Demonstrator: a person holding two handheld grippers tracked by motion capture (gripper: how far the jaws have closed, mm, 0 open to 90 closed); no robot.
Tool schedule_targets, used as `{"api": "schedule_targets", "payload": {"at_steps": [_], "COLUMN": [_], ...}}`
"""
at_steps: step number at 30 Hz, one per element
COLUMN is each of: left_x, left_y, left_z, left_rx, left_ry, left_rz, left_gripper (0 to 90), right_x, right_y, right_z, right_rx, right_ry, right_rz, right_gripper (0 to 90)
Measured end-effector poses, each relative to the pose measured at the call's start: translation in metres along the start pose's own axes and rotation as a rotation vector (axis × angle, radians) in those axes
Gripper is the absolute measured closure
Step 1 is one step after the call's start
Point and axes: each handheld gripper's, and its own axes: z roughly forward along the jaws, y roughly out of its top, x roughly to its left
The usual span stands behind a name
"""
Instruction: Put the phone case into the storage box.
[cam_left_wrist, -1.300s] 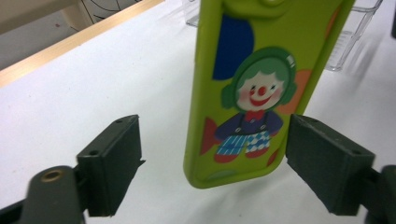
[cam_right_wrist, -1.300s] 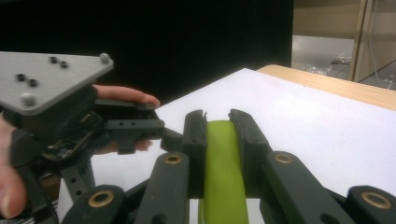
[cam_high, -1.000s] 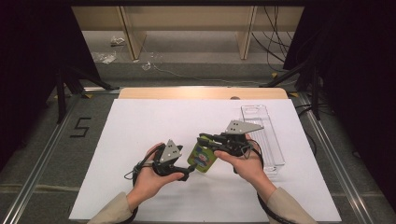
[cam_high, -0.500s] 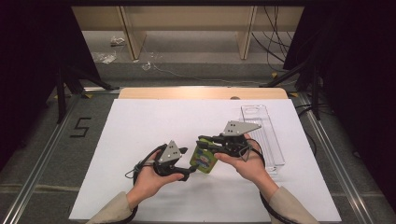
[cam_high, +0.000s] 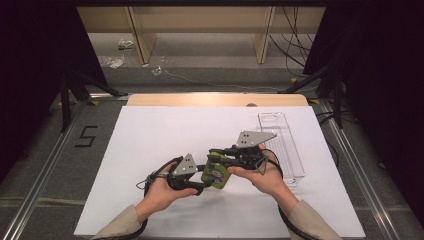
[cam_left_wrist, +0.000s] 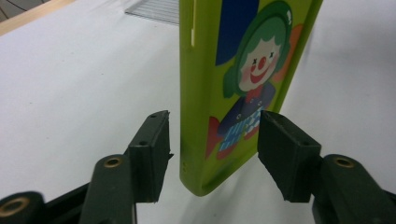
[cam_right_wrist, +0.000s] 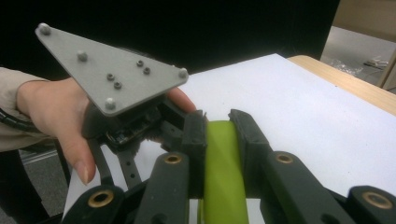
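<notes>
high view: the right hand-held gripper (cam_high: 223, 161) is clamped on a green clown-printed case (cam_high: 216, 173), held above the white surface (cam_high: 150, 135), its long axis running toward 7 o'clock. the left hand-held gripper (cam_high: 200, 184), at 8 o'clock of the case, has been closing; its jaws flank the lower end, not yet touching.

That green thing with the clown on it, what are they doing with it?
A person is passing a green case with a clown picture from one gripper to the other above the white table. The right gripper is shut on one end of it. The left gripper has its jaws on either side of the other end; they have just been closing but do not touch it yet. A clear plastic tray lies off to the right.
</notes>
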Motion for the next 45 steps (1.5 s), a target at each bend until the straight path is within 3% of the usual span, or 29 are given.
{"api": "schedule_targets", "payload": {"at_steps": [6, 14, 23, 32, 37, 45], "left_x": [0.0015, 0.004, 0.0037, 0.0025, 0.0027, 0.0027], "left_y": [-0.0018, -0.0016, 0.0006, 0.0026, 0.0025, 0.002], "left_z": [0.0013, -0.0009, -0.0038, -0.0054, -0.0062, -0.0062], "left_rx": [0.015, 0.04, 0.043, 0.055, 0.05, 0.05], "left_ry": [-0.052, -0.06, -0.071, -0.078, -0.086, -0.099], "left_rz": [-0.003, -0.015, -0.062, -0.08, -0.066, -0.051], "left_gripper": [48.4, 63.1, 76.1, 77.0, 77.0, 77.1], "right_x": [0.0004, 0.0011, 0.0037, 0.0014, 0.0015, 0.0028], "right_y": [0.0005, -0.001, 0.0014, 0.0002, 0.0004, 0.002], "right_z": [-0.0001, 0.0025, 0.0026, 0.0019, 0.0016, 0.0007], "right_rx": [-0.012, -0.01, -0.023, -0.041, -0.048, -0.044], "right_ry": [0.022, 0.044, 0.064, 0.078, 0.085, 0.071], "right_rz": [0.013, 0.027, 0.031, 0.052, 0.05, 0.003], "right_gripper": [77.5, 77.6, 77.6, 77.5, 77.3, 73.6]}}
